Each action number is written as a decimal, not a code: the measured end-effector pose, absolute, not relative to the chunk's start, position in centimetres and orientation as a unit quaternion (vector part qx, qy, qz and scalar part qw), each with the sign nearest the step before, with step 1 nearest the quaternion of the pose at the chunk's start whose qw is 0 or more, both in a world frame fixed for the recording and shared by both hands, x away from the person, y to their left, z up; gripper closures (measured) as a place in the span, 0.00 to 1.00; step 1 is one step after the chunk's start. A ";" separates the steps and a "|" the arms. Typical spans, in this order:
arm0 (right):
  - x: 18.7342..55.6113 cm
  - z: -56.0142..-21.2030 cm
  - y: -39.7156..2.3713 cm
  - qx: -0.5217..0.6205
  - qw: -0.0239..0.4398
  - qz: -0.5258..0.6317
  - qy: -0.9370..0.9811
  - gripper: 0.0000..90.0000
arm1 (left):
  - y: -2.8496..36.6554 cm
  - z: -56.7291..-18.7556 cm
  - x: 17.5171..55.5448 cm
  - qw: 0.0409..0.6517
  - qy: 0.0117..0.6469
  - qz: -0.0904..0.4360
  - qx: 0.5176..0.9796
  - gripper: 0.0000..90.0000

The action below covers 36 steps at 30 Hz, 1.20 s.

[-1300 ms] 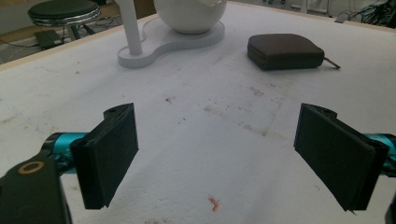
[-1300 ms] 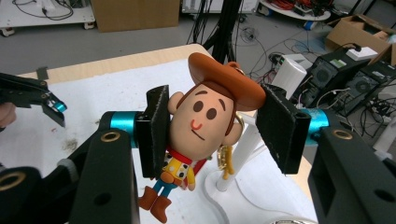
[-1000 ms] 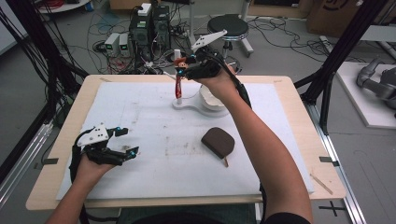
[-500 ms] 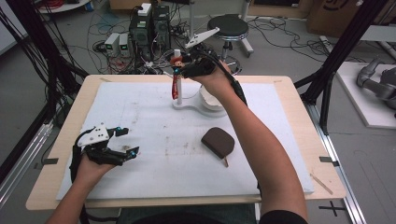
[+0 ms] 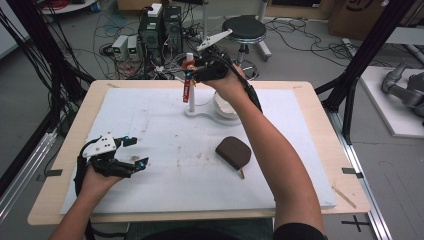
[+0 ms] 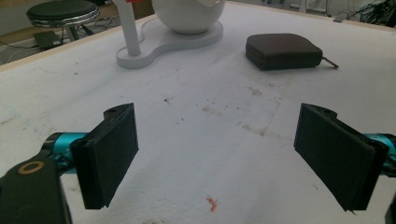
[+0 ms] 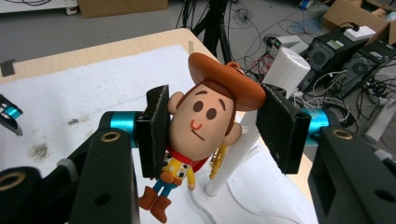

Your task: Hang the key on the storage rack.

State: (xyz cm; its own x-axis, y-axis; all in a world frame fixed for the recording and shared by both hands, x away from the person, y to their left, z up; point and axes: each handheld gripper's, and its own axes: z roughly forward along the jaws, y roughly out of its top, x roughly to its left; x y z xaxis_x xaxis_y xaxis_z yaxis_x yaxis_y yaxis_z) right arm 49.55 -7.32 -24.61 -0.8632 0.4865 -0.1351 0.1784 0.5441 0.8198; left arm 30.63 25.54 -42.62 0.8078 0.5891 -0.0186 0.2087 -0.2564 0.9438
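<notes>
Cowboy doll keychain [image 7: 198, 135] sits between the two black pads of the right gripper [image 7: 210, 126], up in the air at the far side of the table. One pad presses on the side of the doll's big head and the other pad is at the brim of its brown hat, so the right gripper looks clamped on the doll. Its little boots hang down below the pads. Just behind the doll and a bit lower stands the white post [image 7: 243, 144] of a white stand [image 5: 207, 111], and the post's round top [image 7: 287, 70] pokes up past the right pad. In the high view the doll [image 5: 187, 85] hangs right beside that post, near the top of it. My guess is the step now is hanging the doll on the post or lifting it off; I cannot tell which. The next move needs a slow, careful hand, so the doll's loop slides over the post's top and the stand does not tip. The left gripper [image 5: 131, 151] rests low, close to the person, with its jaws wide apart and nothing between them. Ahead of it on the white mat [image 6: 196, 130] lies a small brown zip case [image 6: 282, 50], well apart from both grippers.
</notes>
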 end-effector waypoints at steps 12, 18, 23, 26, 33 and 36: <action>49.5 -24.8 -7.8 0.201 0.190 0.462 0.842 0.41 | 25.6 -42.7 30.6 0.552 0.257 0.170 0.775 0.15; 48.9 -24.6 -9.1 0.203 0.188 0.473 0.836 0.37 | 25.6 -42.7 30.6 0.552 0.257 0.170 0.775 0.15; 47.9 -24.8 -10.6 0.197 0.190 0.484 0.831 0.35 | 25.5 -42.6 30.6 0.553 0.256 0.169 0.774 0.15; 47.1 -25.1 -11.5 0.192 0.190 0.488 0.830 0.34 | 25.5 -42.6 30.6 0.554 0.257 0.169 0.773 0.15; 45.0 -25.6 -13.9 0.187 0.194 0.491 0.828 0.30 | 25.2 -42.5 30.9 0.556 0.254 0.169 0.774 0.15; 44.1 -26.0 -15.1 0.185 0.195 0.505 0.820 0.29 | 25.0 -42.5 31.0 0.557 0.250 0.166 0.775 0.15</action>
State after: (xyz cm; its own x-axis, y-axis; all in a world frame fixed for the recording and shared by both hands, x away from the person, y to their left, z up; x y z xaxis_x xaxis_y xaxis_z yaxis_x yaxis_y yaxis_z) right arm 44.07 -15.14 -25.99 -0.8557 0.5001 -0.1329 0.1066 0.4218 0.9004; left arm 30.98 24.99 -42.46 0.8195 0.5726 -0.0204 0.2020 -0.2554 0.9455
